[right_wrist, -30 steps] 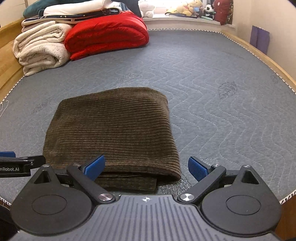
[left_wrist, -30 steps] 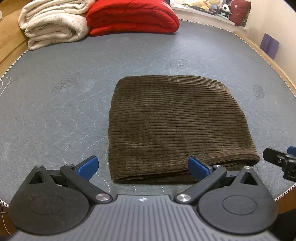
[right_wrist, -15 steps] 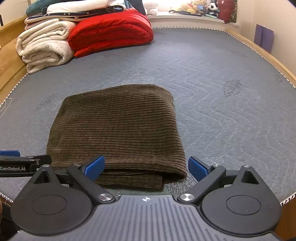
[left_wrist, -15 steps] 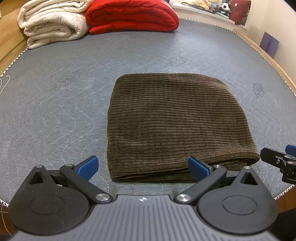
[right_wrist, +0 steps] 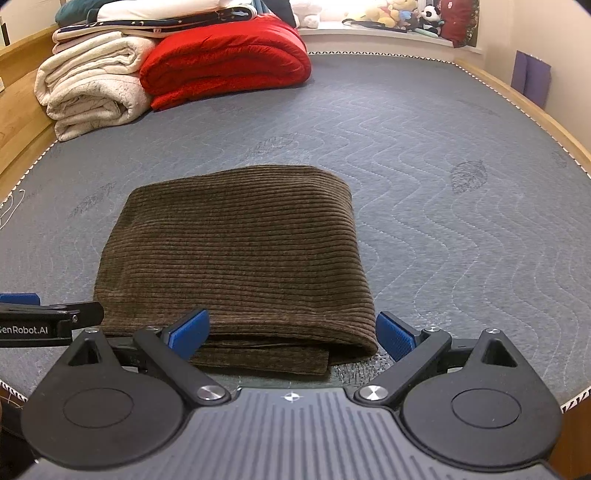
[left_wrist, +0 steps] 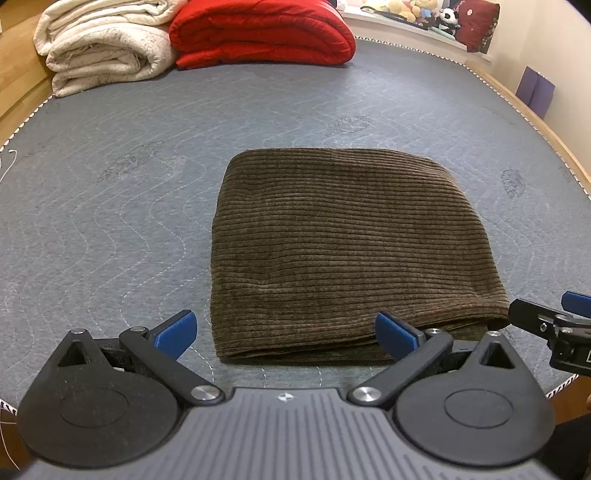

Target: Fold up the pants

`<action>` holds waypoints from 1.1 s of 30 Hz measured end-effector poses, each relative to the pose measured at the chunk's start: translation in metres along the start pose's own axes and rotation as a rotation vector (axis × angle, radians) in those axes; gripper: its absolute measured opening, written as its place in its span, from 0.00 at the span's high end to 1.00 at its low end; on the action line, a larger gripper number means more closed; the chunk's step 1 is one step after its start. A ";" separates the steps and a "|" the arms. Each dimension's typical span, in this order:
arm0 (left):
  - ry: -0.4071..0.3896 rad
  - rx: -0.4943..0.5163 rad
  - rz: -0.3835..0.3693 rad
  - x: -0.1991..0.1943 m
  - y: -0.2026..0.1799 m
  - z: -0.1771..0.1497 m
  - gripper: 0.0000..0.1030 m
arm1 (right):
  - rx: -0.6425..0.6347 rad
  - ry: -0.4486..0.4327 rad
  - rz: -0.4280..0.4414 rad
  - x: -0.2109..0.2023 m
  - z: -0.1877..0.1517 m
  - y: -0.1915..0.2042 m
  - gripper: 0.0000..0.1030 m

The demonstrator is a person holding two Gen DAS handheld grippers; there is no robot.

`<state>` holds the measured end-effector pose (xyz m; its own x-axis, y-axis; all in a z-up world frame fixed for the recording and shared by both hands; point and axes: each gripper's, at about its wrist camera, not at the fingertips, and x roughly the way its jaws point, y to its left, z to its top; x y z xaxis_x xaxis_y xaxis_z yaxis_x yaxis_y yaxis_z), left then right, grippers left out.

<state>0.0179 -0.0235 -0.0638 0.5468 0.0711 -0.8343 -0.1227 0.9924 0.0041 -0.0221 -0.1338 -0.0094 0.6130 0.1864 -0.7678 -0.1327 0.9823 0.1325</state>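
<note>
The brown corduroy pants (left_wrist: 351, 254) lie folded into a compact rectangle on the grey quilted mattress (left_wrist: 110, 206), near its front edge. In the left wrist view they sit a little toward 3 o'clock of centre; in the right wrist view, toward 9 o'clock. The stacked layers show at the near edge, where a lower layer sticks out slightly under the top fold, so the folding looks complete or nearly so.

The left hand-held gripper (left_wrist: 284, 328) has its jaws spread wide and grips nothing; its blue pads hang just short of the near left part of the bundle. The right hand-held gripper (right_wrist: 291, 334) is likewise spread and empty, its pads flanking the near right corner without pinching it. Placed this way, each could tidy or press the near edge, or simply draw away.

At 11 o'clock on the bed sit a rolled cream blanket (left_wrist: 103, 44) and a folded red duvet (left_wrist: 258, 33). Soft toys (right_wrist: 402, 14) line the far ledge, and a wooden bed frame (right_wrist: 546, 122) rims the mattress.
</note>
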 end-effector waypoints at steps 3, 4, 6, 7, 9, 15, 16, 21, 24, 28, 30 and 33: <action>0.001 -0.001 0.001 0.000 0.000 0.000 0.00 | -0.005 0.004 0.000 0.001 0.000 -0.001 0.06; 0.001 -0.002 0.001 0.000 0.000 0.000 0.00 | -0.005 0.005 0.001 0.001 0.000 -0.001 0.06; 0.001 0.001 0.002 0.000 -0.001 0.000 0.00 | -0.004 0.005 0.000 0.001 0.000 -0.001 0.06; 0.000 0.002 0.001 0.000 -0.001 0.000 0.00 | -0.004 0.004 0.000 0.001 0.000 -0.001 0.06; -0.003 0.004 0.000 0.000 -0.001 0.000 0.00 | -0.005 0.005 0.001 0.001 0.000 -0.001 0.06; 0.000 0.007 0.001 0.000 -0.003 -0.001 0.00 | -0.004 0.008 0.000 0.001 -0.001 0.000 0.06; 0.001 0.006 0.001 0.000 -0.003 -0.001 0.00 | -0.003 0.007 0.002 0.001 -0.001 0.000 0.06; 0.001 0.006 0.001 0.000 -0.004 0.000 0.00 | -0.003 0.008 0.003 0.001 -0.001 0.000 0.06; 0.000 0.007 0.001 0.000 -0.005 0.000 0.00 | -0.003 0.008 0.003 0.001 0.000 0.000 0.06; -0.002 0.009 0.002 0.000 -0.006 -0.001 0.00 | -0.001 0.009 0.003 0.001 -0.001 0.000 0.06; -0.002 0.009 0.002 0.000 -0.006 -0.001 0.00 | 0.000 0.009 0.005 0.001 -0.001 0.000 0.06; -0.004 0.012 0.000 0.000 -0.007 -0.001 0.00 | -0.001 0.010 0.007 0.001 -0.001 -0.001 0.06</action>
<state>0.0178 -0.0302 -0.0639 0.5501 0.0719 -0.8320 -0.1133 0.9935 0.0109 -0.0216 -0.1346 -0.0112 0.6044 0.1928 -0.7730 -0.1379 0.9810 0.1368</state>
